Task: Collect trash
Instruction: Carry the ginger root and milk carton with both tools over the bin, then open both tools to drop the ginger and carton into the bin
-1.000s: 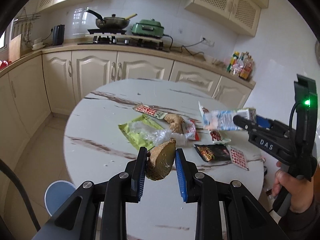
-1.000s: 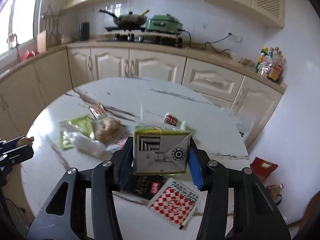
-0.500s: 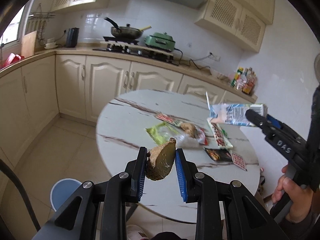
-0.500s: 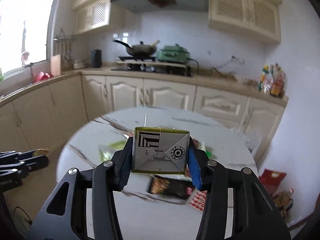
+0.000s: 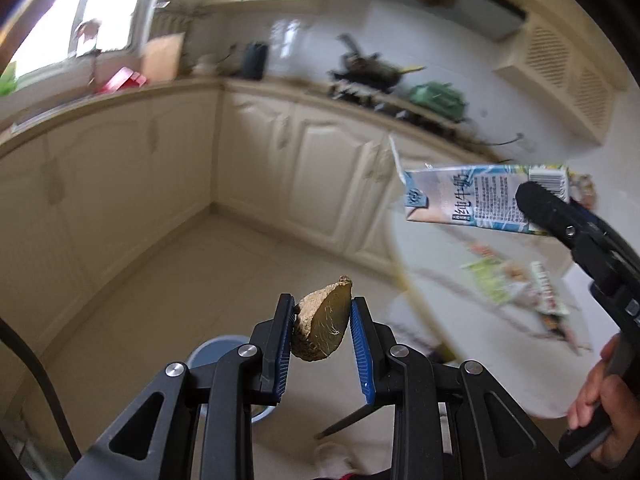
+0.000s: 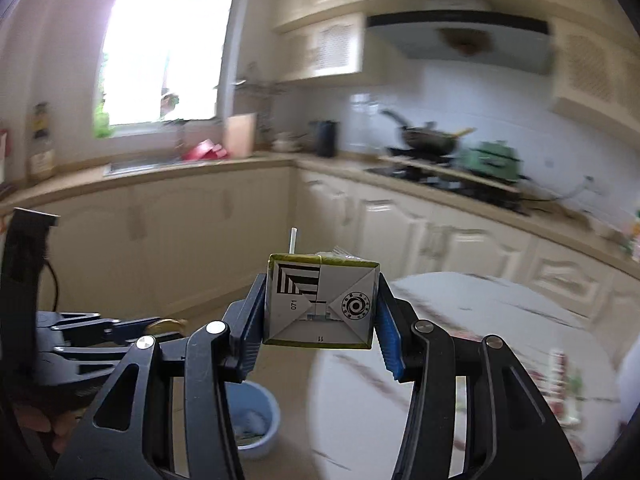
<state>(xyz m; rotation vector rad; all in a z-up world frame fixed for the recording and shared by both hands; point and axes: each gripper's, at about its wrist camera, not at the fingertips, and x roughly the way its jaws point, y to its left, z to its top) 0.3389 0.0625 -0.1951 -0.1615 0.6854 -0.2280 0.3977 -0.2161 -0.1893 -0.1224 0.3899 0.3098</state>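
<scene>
A brown, rough-skinned food scrap sits clamped between the blue pads of my left gripper, out over the floor. Under that gripper a blue bin shows, partly hidden. My right gripper is shut on a milk carton, seen end-on with a white straw sticking up. In the left wrist view the same carton hangs at the right, above the table edge. The bin stands on the floor below the carton, with some trash inside. The left gripper appears at the left.
The round marble table lies to the right with several wrappers on it. Cream cabinets and a counter with stove, pan and green cooker run along the far walls. Beige tiled floor stretches between cabinets and table. A hand grips the right handle.
Both grippers have swung left, off the table and out over the floor. The blue bin has come into view beneath them. Both grips are unchanged.
</scene>
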